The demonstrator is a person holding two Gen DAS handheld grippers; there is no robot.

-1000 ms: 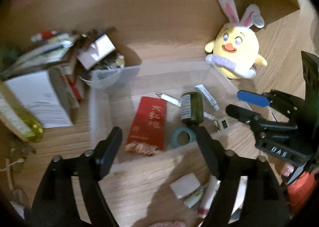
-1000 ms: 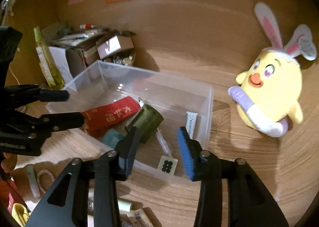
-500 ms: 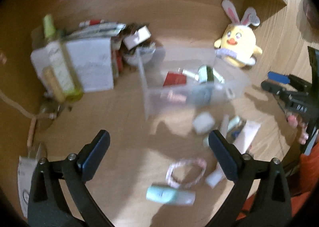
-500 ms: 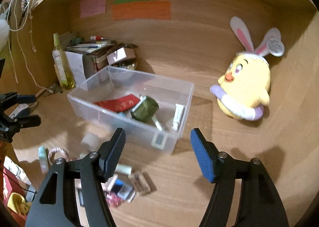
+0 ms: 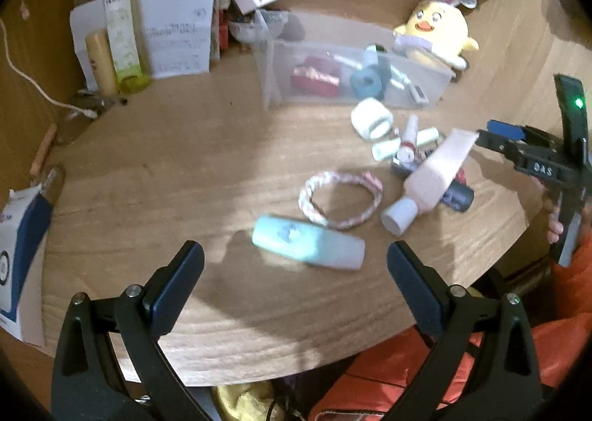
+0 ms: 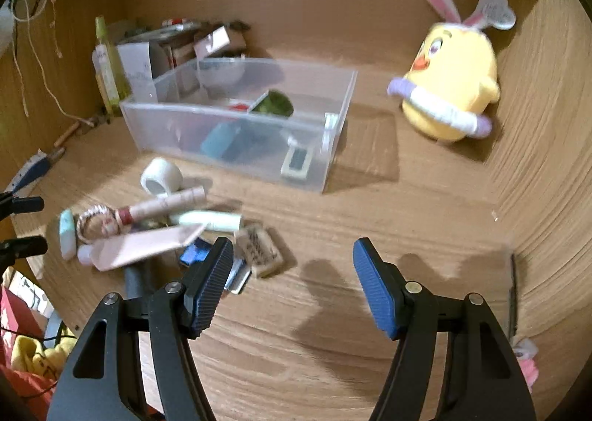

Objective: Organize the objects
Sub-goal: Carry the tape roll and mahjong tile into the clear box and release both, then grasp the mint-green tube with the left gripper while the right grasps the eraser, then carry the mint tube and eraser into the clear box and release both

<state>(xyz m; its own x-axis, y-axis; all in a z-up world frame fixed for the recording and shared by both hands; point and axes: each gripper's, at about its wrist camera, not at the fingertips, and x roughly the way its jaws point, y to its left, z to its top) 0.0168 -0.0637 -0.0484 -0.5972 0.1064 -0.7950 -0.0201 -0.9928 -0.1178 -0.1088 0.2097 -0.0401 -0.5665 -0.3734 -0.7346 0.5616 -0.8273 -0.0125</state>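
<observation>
A clear plastic bin [image 5: 273, 62] [image 6: 333, 147] on the wooden desk holds a red packet [image 5: 314, 76], a blue tape roll [image 5: 364, 82], a dark green jar [image 6: 273, 104] and small items. In front of it lie a mint tube [image 5: 307, 241], a braided hair tie [image 5: 340, 199], a pink tube [image 5: 433, 176] [image 6: 144, 247], a white tape roll [image 5: 372, 119] [image 6: 161, 176] and small tubes. My left gripper [image 5: 296, 280] is open and empty just in front of the mint tube. My right gripper [image 6: 292, 280] is open and empty, right of the pile; it also shows in the left wrist view [image 5: 518, 147].
A yellow bunny-eared plush [image 6: 451, 87] sits at the back right. Bottles [image 5: 120, 24], boxes and papers [image 5: 177, 36] crowd the back left. A white cable [image 5: 33, 80] runs along the left. A blue and white box [image 5: 18, 247] lies at the left edge.
Both grippers have drawn back from the bin toward the desk's front edge and opened wider. The loose pile in front of the bin has come into view.
</observation>
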